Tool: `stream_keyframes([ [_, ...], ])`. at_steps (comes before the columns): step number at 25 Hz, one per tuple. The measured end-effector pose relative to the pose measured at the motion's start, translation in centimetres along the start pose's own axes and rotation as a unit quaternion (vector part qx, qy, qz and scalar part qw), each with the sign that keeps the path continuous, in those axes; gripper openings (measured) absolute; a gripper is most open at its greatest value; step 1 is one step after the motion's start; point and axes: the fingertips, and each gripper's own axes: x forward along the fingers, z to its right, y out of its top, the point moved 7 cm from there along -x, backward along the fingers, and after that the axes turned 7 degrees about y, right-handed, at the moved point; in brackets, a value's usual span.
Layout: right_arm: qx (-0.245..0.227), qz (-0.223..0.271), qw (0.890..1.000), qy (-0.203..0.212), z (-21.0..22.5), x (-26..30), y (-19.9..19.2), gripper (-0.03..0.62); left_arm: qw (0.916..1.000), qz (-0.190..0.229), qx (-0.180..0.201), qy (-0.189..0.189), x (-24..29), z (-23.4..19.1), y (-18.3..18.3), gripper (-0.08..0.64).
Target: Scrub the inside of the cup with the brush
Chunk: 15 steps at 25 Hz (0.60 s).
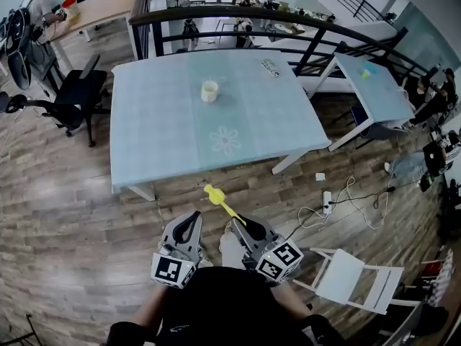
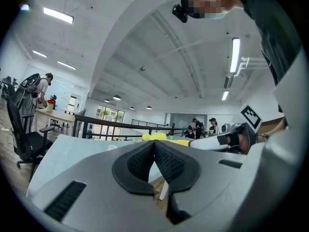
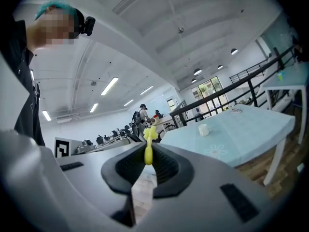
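A cream cup (image 1: 209,91) stands upright near the middle of the light blue table (image 1: 151,128), far ahead of both grippers; in the right gripper view the cup (image 3: 203,129) shows small at the right. My right gripper (image 1: 240,223) is shut on the handle of a yellow brush (image 1: 220,200), whose head points toward the table's near edge. From the right gripper's own camera the brush (image 3: 148,144) sticks out straight between the pads. My left gripper (image 1: 191,217) is shut with nothing in it, held beside the right one above the wooden floor; its pads (image 2: 145,158) meet.
A black office chair (image 1: 72,96) stands left of the table. A white folding chair (image 1: 353,276) and cables with a power strip (image 1: 326,202) lie on the floor at the right. A second table (image 1: 374,85) and a black railing (image 1: 288,20) are beyond.
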Motion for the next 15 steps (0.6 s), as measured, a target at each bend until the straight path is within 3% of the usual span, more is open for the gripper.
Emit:
stream_keyframes([
  [5, 0.010, -0.003, 1.000, 0.002, 3.3, 0.9, 0.7, 0.038, 0.9999, -0.010, 0.003, 0.004, 2.8, -0.8, 0.1, 0.014],
  [15, 0.006, -0.014, 1.000, 0.021, 13.1, 5.8, 4.6, 0.037, 0.9978, -0.008, 0.004, 0.065, 11.1, -3.6, 1.3, 0.014],
])
